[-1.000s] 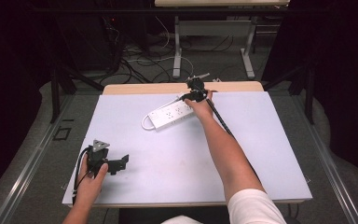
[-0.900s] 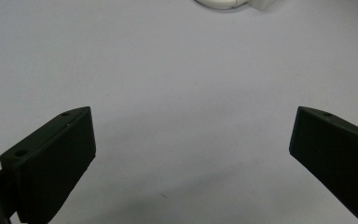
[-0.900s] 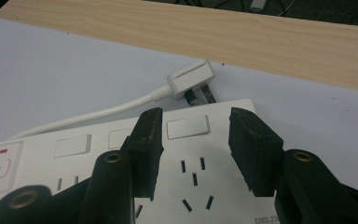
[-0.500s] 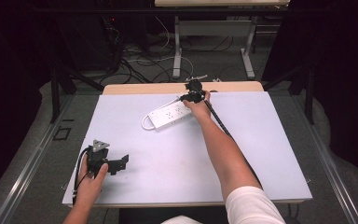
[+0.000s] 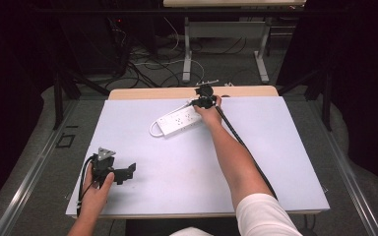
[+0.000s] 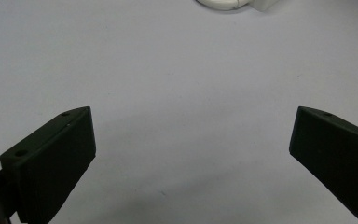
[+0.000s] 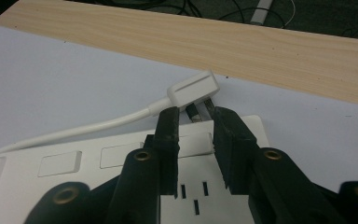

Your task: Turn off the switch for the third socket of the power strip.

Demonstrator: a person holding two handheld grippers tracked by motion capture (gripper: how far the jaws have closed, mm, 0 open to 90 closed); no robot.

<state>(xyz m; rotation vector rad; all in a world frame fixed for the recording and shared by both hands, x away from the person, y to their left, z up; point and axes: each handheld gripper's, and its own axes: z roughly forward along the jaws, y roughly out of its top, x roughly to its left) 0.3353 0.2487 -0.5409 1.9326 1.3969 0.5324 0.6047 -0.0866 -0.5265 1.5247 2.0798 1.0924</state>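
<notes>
The pale grey flat counter (image 5: 275,147) carries a white plastic power strip (image 5: 179,120) at its far edge. The right tool (image 7: 193,119), nearly closed, meets the white flat plug (image 7: 193,88) there. The left tool (image 6: 191,154) is wide open, empty.

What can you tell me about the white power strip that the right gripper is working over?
The white power strip is a long, flat plastic bar lying at an angle on the pale mat, near the table's far edge. Its top shows socket slots and blank rectangular covers. A white cord loops round from its left end to a flat white plug lying prongs-out at its right end. The right gripper hovers over it, jaws narrowly parted beside the prongs.
</notes>
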